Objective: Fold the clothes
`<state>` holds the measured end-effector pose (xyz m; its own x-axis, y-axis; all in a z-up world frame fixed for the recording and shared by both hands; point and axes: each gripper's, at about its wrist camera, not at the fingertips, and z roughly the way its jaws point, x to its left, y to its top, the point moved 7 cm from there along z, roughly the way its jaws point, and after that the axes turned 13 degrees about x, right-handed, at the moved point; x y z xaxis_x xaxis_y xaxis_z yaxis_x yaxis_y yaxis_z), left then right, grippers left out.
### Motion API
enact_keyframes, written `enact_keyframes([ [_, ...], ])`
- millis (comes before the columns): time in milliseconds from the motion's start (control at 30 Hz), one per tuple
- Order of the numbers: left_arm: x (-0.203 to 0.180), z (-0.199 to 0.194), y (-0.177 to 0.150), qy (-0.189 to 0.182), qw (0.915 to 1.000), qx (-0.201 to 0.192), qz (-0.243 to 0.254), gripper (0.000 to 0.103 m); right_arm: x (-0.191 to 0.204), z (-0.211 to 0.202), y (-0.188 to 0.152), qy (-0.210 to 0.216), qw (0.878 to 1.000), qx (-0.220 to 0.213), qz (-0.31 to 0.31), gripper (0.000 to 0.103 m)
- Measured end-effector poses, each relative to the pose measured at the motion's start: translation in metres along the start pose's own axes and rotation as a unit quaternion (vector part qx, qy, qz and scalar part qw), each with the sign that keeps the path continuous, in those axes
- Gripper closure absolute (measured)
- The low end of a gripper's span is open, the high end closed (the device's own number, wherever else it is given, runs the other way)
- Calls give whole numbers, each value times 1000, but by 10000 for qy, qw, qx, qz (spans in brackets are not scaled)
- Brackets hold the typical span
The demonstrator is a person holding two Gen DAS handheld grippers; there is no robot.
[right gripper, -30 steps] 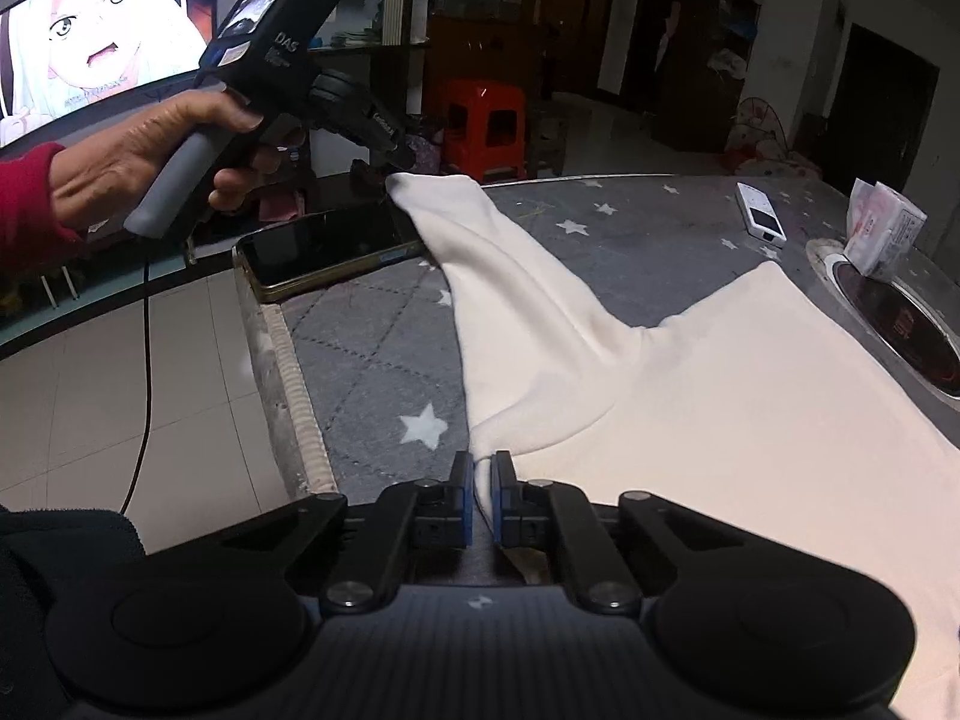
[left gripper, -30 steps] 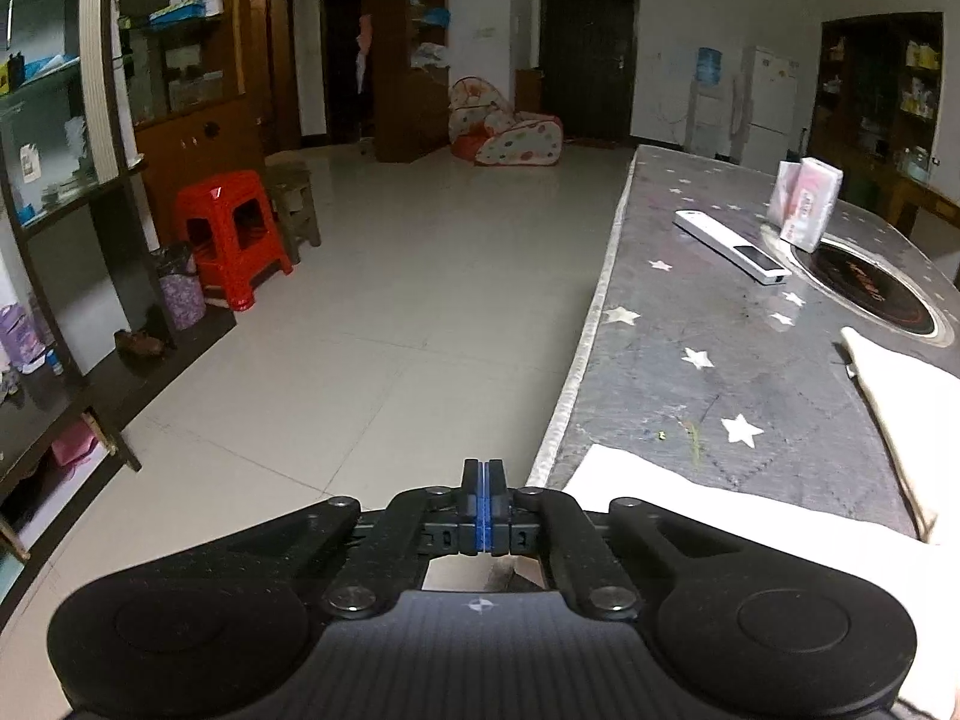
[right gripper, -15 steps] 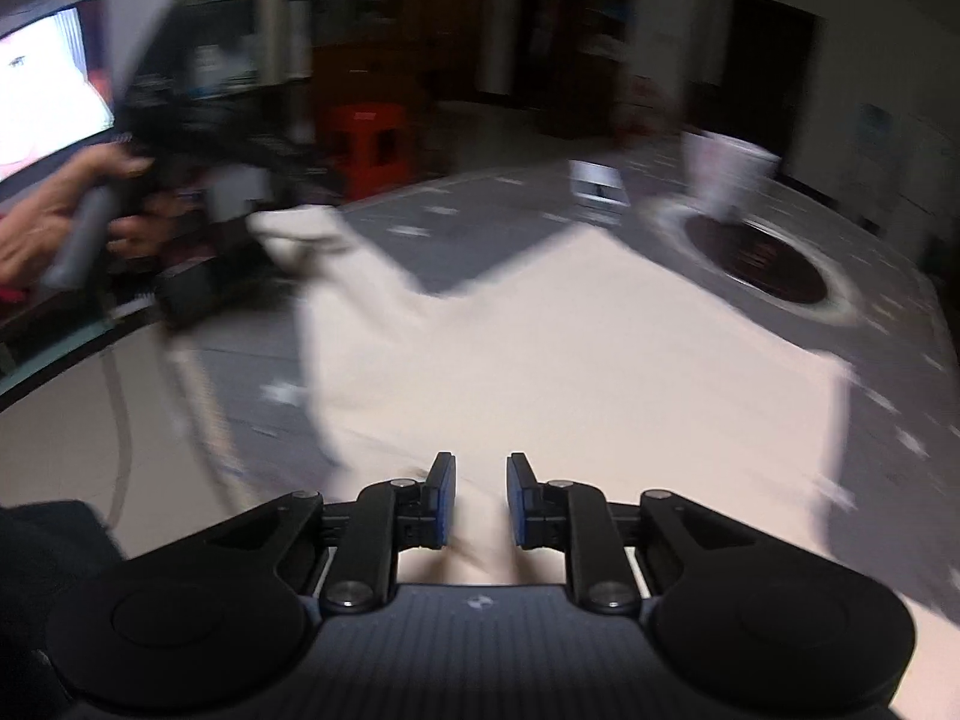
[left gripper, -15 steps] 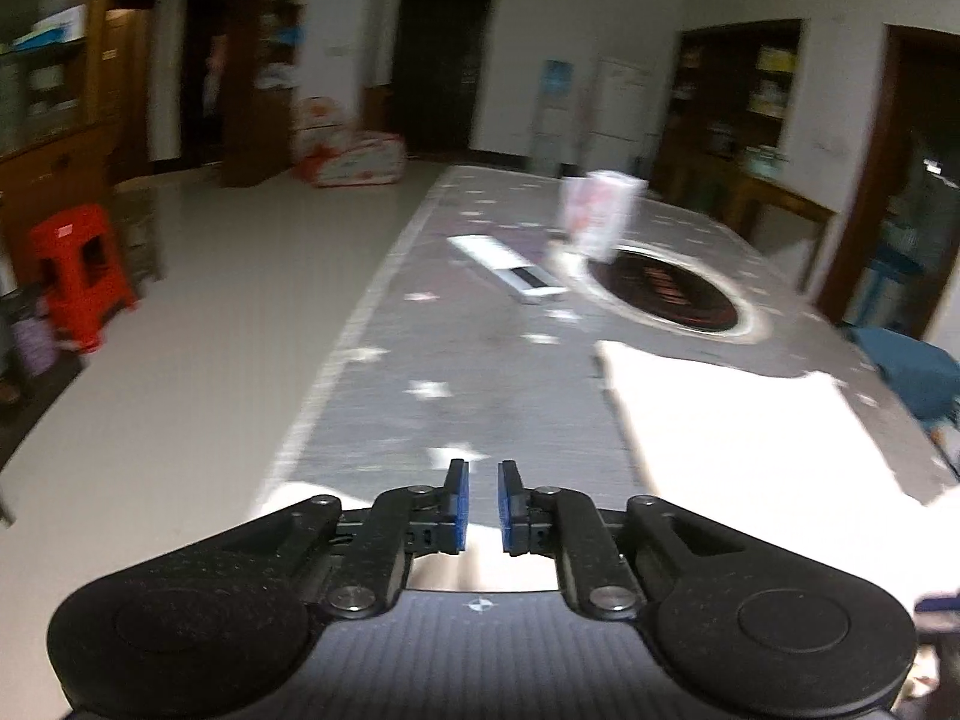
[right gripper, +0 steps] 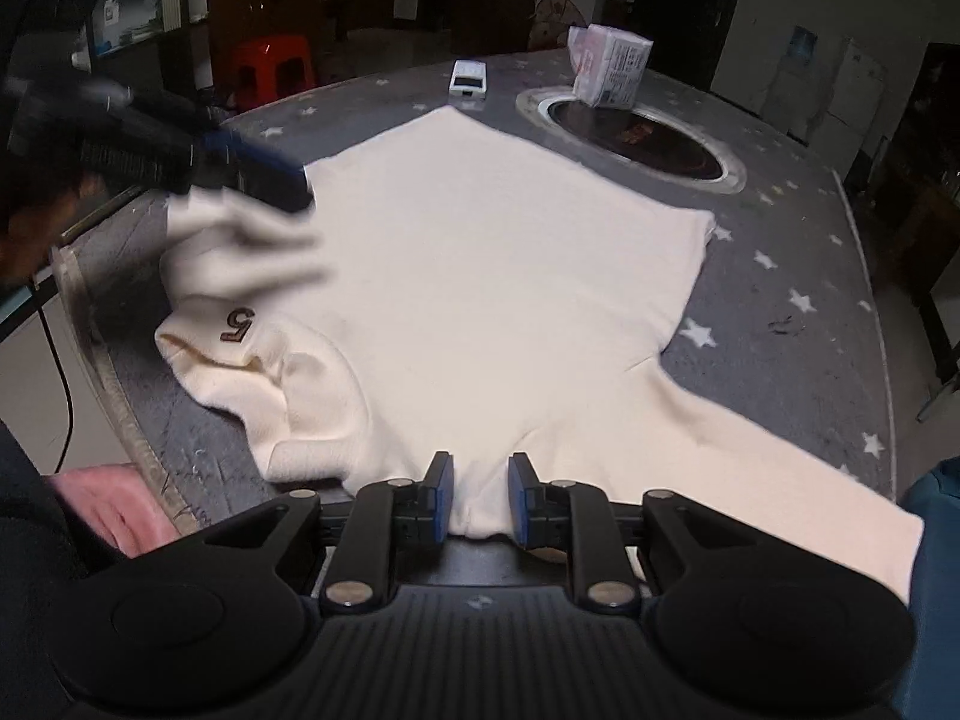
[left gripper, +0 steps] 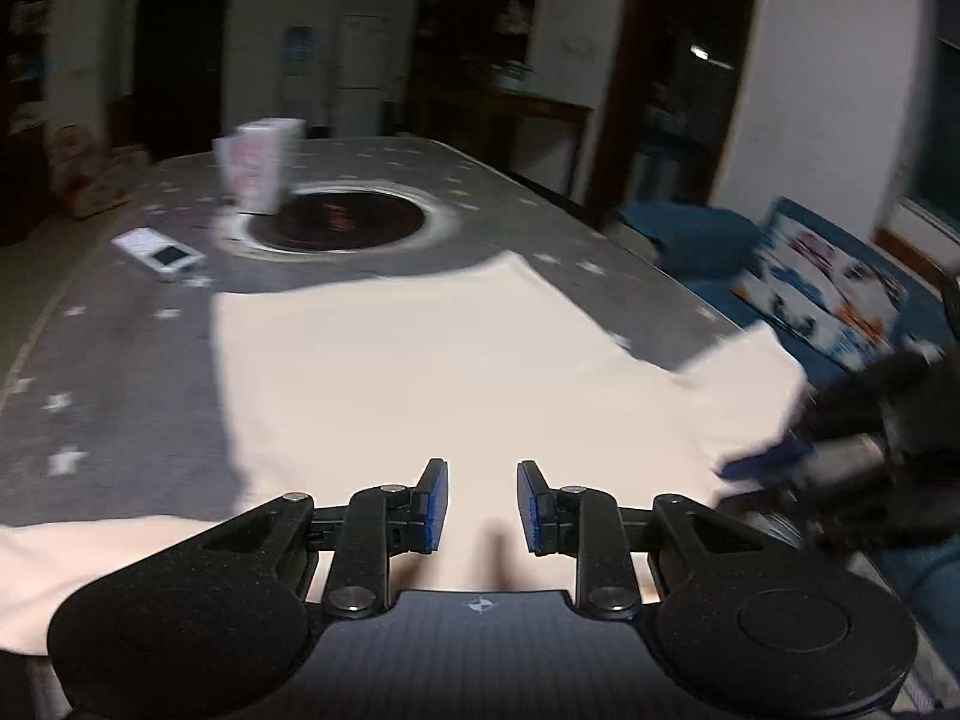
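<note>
A cream long-sleeved top lies spread on the grey star-patterned table; it also fills the left wrist view. Its collar with a "5" mark is at the left, one sleeve runs to the right. My right gripper is open over the near edge of the top. My left gripper is open just above the cloth; in the right wrist view it is a blurred shape above the bunched left sleeve. The right gripper shows blurred at the far right of the left wrist view.
A round black hotplate is set in the table's far part, with a white packet on its rim and a white remote beside it. A red stool stands on the floor beyond. Pink cloth lies by the near table edge.
Both grippers have opened and let go of the top. The left gripper swung right over the cloth and the left sleeve dropped near the collar. The right view turned toward the table's middle.
</note>
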<state>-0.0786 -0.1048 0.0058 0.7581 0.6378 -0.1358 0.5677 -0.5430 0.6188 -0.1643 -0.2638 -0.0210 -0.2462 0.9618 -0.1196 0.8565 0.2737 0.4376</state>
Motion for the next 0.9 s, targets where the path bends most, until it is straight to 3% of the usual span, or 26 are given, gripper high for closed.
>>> enact_keyframes([
  [300,-38,30,-14,-305,9980,387,391,75,-39,7,31,-254,9984,-375,333,84],
  [533,-40,34,-18,-330,9975,475,401,74,-58,39,43,-293,9977,-244,558,84],
  [600,-38,33,-16,-352,9976,475,358,71,-59,38,42,-273,9974,-266,614,81],
  [667,-38,31,-13,-336,9979,431,336,59,-57,29,41,-243,9971,-359,631,79],
  [900,-30,31,-4,-316,9988,371,32,42,-46,21,18,-228,9971,-242,684,64],
])
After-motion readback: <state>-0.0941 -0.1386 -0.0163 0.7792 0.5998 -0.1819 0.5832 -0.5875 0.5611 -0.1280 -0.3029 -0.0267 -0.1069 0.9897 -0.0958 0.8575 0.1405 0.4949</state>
